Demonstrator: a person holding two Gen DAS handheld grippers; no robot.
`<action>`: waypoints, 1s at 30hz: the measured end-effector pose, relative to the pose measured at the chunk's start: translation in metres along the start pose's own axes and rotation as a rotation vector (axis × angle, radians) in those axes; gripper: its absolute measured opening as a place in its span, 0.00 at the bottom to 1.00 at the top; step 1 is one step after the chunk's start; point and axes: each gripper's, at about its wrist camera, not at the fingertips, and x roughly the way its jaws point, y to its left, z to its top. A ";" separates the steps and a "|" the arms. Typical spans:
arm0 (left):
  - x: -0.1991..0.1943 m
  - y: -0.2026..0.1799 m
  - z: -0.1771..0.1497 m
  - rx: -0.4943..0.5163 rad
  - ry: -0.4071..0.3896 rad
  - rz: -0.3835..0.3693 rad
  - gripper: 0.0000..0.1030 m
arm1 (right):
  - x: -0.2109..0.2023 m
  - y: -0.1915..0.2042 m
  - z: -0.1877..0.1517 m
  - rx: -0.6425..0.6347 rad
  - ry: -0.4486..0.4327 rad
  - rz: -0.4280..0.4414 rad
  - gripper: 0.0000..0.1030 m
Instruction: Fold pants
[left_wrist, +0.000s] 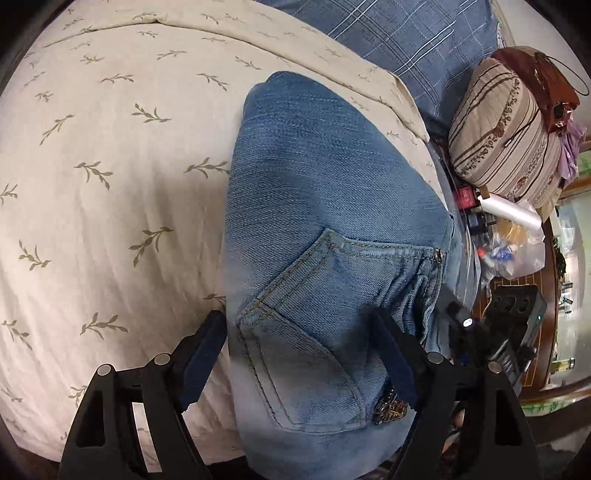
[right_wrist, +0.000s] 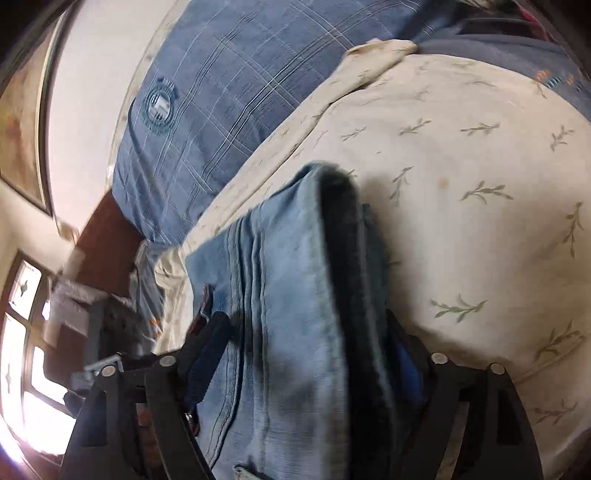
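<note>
The pants are blue jeans (left_wrist: 325, 206), folded into a compact stack on a cream bedsheet (left_wrist: 110, 184) printed with leaf sprigs. In the left wrist view a back pocket faces up. My left gripper (left_wrist: 299, 325) is open, its fingers straddling the waist end of the stack. In the right wrist view the jeans (right_wrist: 291, 295) show their layered folded edges. My right gripper (right_wrist: 310, 328) is open, with its fingers (right_wrist: 210, 339) on either side of the stack's edge; the right finger is partly hidden behind the denim.
A blue plaid pillow (left_wrist: 406, 37) lies at the head of the bed and shows in the right wrist view (right_wrist: 229, 92). A striped bolster (left_wrist: 506, 125), plastic bags (left_wrist: 517, 236) and clutter sit to the right. A window (right_wrist: 22, 332) is at the left.
</note>
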 end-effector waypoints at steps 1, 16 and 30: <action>0.000 0.001 0.001 -0.009 0.010 -0.007 0.75 | 0.001 0.005 0.000 -0.027 -0.001 -0.033 0.76; -0.106 0.019 0.035 0.042 -0.247 0.146 0.39 | 0.046 0.140 0.026 -0.156 -0.005 -0.032 0.65; -0.109 0.097 0.085 -0.020 -0.373 0.512 0.62 | 0.205 0.226 0.015 -0.610 0.045 -0.422 0.80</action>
